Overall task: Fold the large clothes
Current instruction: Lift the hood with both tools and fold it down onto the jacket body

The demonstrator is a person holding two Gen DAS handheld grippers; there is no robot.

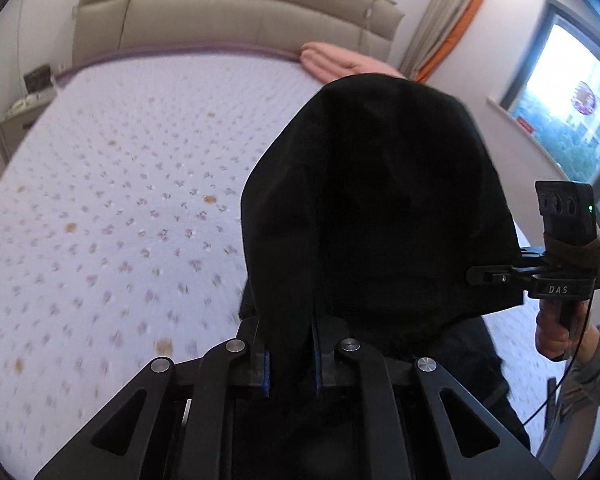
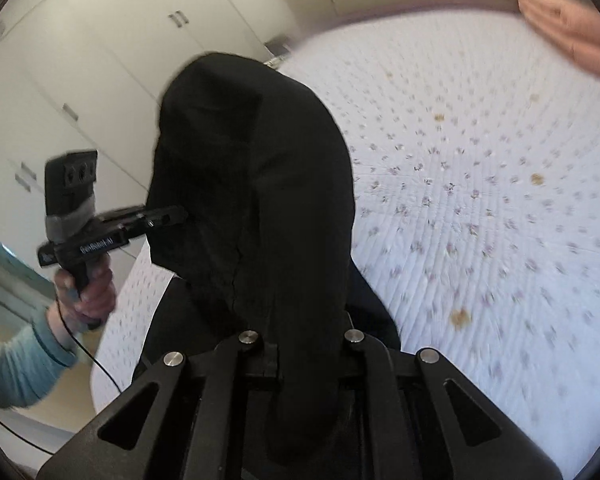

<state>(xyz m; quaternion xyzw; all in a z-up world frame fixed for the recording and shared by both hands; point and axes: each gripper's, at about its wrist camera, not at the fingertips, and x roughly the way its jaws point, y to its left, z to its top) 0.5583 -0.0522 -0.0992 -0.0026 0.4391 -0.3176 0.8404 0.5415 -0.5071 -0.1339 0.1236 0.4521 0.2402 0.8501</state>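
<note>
Pinching a fold of the black garment (image 1: 364,208) between its blue-edged pads, the left gripper (image 1: 290,364) held the cloth up so that it rose in a dark hump straight ahead of the camera; the right gripper (image 2: 306,356) likewise had its jaws pressed together on the same garment (image 2: 256,184), which draped over and hid its fingertips. Both ends of the cloth hung lifted above the near edge of the bed (image 1: 112,184), its lower part trailing down toward the mattress. To either side of the garment the quilted, flower-printed bedcover lay flat and bare, giving wide free room out to the padded headboard (image 1: 236,16). A folded pink blanket (image 1: 340,60) rested at the far corner by the headboard. In the left wrist view the person's right hand (image 1: 556,332) gripped a handle lettered "DAS", with a window (image 1: 568,96) and curtain (image 1: 448,16) beyond; a bedside table (image 1: 24,116) stood at the far left. The right wrist view instead showed the left hand (image 2: 88,292) in a pale blue sleeve (image 2: 24,360), blurred white lettering on its handle that I could not read, and white wardrobe doors (image 2: 84,48) behind.
</note>
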